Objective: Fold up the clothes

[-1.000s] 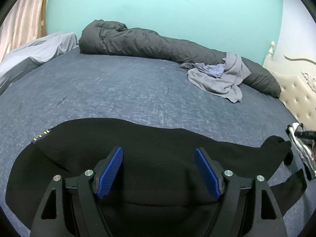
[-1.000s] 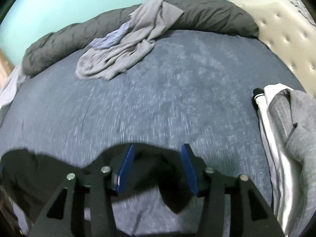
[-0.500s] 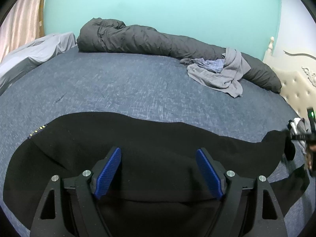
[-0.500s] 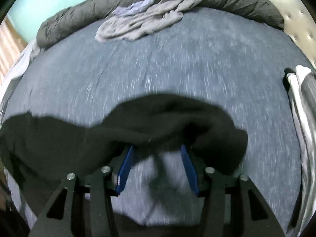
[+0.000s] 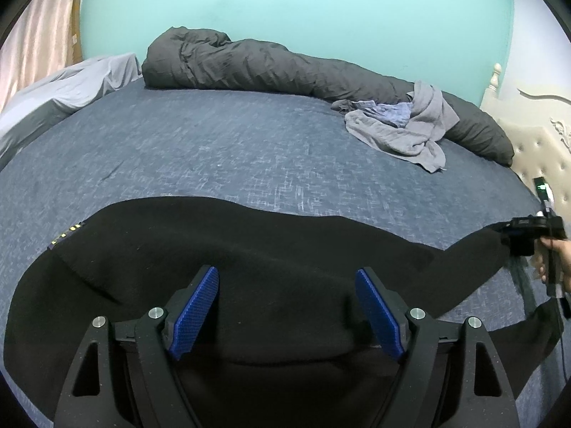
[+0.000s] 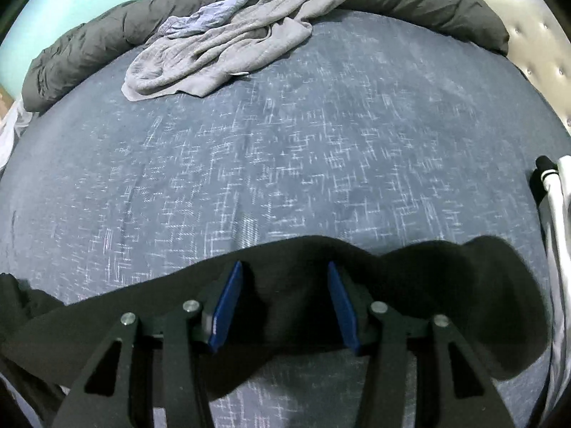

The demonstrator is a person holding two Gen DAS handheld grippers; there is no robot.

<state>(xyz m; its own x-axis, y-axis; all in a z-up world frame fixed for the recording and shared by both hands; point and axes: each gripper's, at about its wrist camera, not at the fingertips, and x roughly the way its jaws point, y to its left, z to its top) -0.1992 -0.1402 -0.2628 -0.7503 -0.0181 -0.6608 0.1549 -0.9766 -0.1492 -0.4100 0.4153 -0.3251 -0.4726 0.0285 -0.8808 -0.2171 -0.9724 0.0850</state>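
Bed [image 5: 221,157]: blue sheet, teal wall behind
Black garment [image 5: 249,267]: spread along bed's near edge
Left gripper [image 5: 287,315]: jaws spread above garment
Right gripper [image 6: 285,301]: jaws spread over its sleeve

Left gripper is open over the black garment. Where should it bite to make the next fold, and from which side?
Probably the near hem of the black garment, coming in low from the near side. The left gripper hangs open above that edge, and the cloth lies flat there, so an edge pinch looks easier than the middle.
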